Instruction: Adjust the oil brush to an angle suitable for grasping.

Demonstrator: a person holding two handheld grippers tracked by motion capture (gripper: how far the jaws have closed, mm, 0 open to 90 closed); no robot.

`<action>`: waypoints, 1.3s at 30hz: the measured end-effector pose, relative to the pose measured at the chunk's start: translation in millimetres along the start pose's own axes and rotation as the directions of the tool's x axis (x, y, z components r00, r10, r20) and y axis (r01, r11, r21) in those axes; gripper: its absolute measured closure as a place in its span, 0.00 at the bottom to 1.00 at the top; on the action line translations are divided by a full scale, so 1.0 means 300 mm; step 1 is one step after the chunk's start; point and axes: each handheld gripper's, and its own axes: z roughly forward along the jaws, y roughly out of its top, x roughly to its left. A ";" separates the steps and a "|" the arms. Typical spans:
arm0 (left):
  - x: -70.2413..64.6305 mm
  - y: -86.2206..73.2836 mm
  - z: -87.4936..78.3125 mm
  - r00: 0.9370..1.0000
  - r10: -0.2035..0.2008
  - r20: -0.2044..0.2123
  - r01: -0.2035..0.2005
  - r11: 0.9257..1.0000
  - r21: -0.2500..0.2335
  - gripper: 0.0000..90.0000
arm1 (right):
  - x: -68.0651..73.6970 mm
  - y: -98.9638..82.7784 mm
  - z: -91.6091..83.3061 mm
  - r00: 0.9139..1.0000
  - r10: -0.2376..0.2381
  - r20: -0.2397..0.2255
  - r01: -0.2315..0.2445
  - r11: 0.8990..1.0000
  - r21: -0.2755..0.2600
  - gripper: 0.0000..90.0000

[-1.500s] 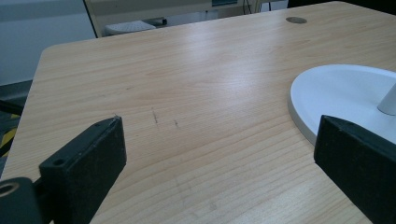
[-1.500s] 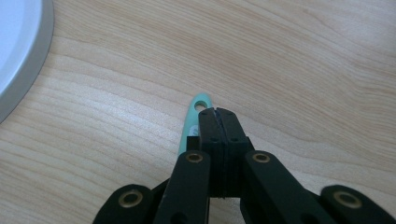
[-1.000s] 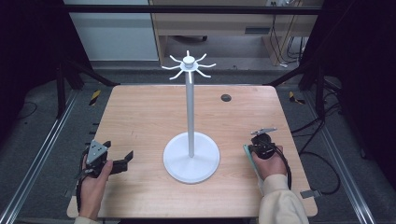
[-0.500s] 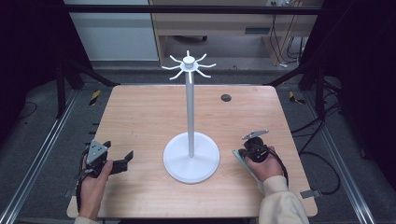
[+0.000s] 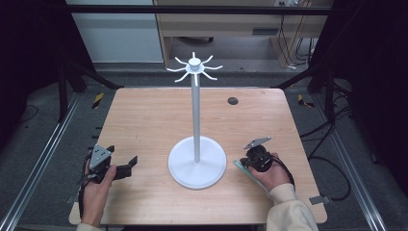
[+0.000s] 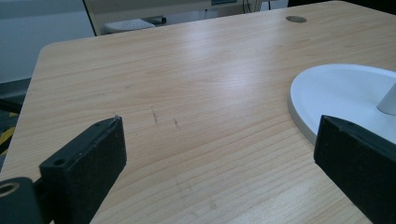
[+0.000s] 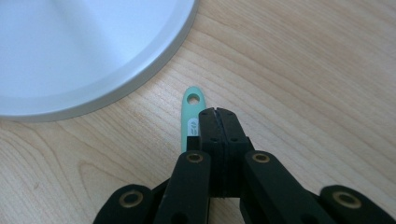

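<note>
Two risks are suggested by the way the pale green utensil handle (image 7: 190, 116) lies flat on the bench (image 5: 144, 120), just beside the rim of the white stand base (image 7: 88, 51) at the upper left of the right gripper view. The fingers of the right gripper (image 7: 215, 116) are seen pressed together with no gap between them, and the handle shows at their left edge rather than between them; whether it is pinched at all cannot be told, so it may simply be left behind or dragged across the wood if the hand is raised. A push toward the upper left could also drive the handle's holed end against the base and wedge it there. In the high view the right gripper (image 5: 255, 156) is held low at the lower right, near the tall stand (image 5: 195, 110), whose pole could be knocked. The left gripper (image 6: 219, 154) is held with its fingers wide apart over bare bench, holding nothing.
</note>
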 end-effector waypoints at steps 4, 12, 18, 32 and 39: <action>0.007 -0.003 -0.001 1.000 0.001 -0.007 -0.001 1.000 0.008 0.02 | 0.035 0.004 -0.046 0.996 -0.076 0.039 0.075 0.997 0.026 1.00; 0.010 -0.010 -0.002 1.000 0.002 -0.026 -0.001 1.000 0.027 0.02 | 0.050 -0.008 -0.131 0.991 -0.121 0.059 0.118 0.992 0.054 0.99; 0.014 -0.016 0.003 0.999 0.002 -0.032 -0.001 0.999 0.041 0.03 | 0.043 -0.021 -0.182 0.991 -0.128 0.027 0.126 0.988 0.087 0.96; 0.026 -0.019 -0.005 0.999 -0.011 -0.049 0.013 0.999 0.038 0.03 | 0.025 -0.023 -0.195 0.996 -0.092 -0.005 0.091 0.977 0.192 0.87; 0.026 -0.021 -0.004 0.999 -0.009 -0.051 0.011 0.999 0.046 0.03 | 0.015 -0.033 -0.206 0.997 -0.074 -0.011 0.074 0.968 0.239 0.83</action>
